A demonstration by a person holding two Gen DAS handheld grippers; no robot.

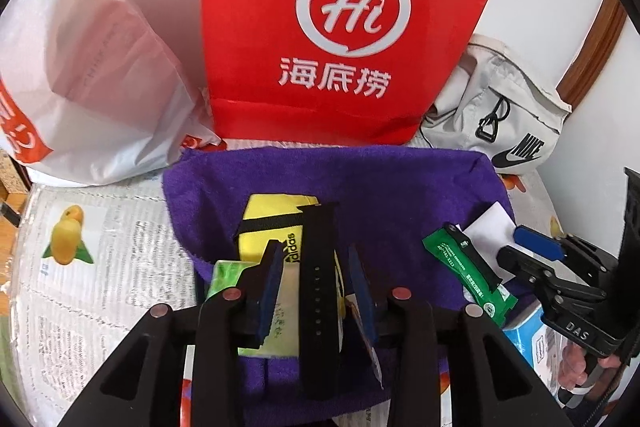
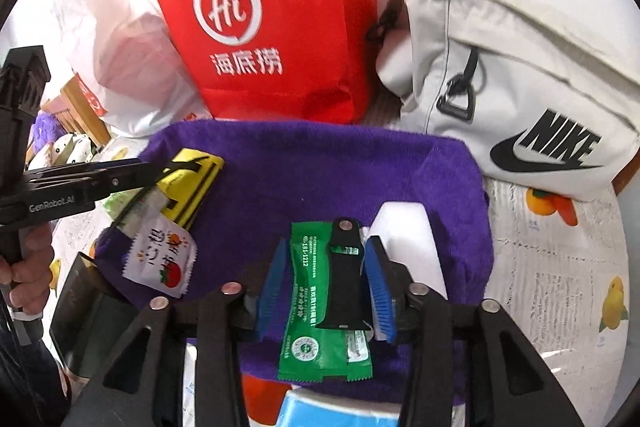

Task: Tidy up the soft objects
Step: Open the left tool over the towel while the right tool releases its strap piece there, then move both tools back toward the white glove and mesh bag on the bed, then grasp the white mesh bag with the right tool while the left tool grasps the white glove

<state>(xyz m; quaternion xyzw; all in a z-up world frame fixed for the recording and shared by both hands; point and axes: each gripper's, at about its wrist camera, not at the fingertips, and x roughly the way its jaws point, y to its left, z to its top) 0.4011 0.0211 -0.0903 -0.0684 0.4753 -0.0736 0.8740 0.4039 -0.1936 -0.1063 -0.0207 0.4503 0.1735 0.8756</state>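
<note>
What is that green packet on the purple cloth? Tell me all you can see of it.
The green packet is a flat, glossy sachet with crimped, saw-toothed ends, white print along its length and a round white seal near one end. It lies flat on the purple towel, beside a white packet. The right gripper straddles it, blue pads apart on either side, not pressing it.

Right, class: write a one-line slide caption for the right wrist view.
Right gripper open over a green sachet on a purple towel, with red bag behind.

My left gripper (image 1: 316,291) hides most of the yellow pouch (image 1: 266,227); blue box (image 2: 336,411) cut off at bottom edge.
</note>
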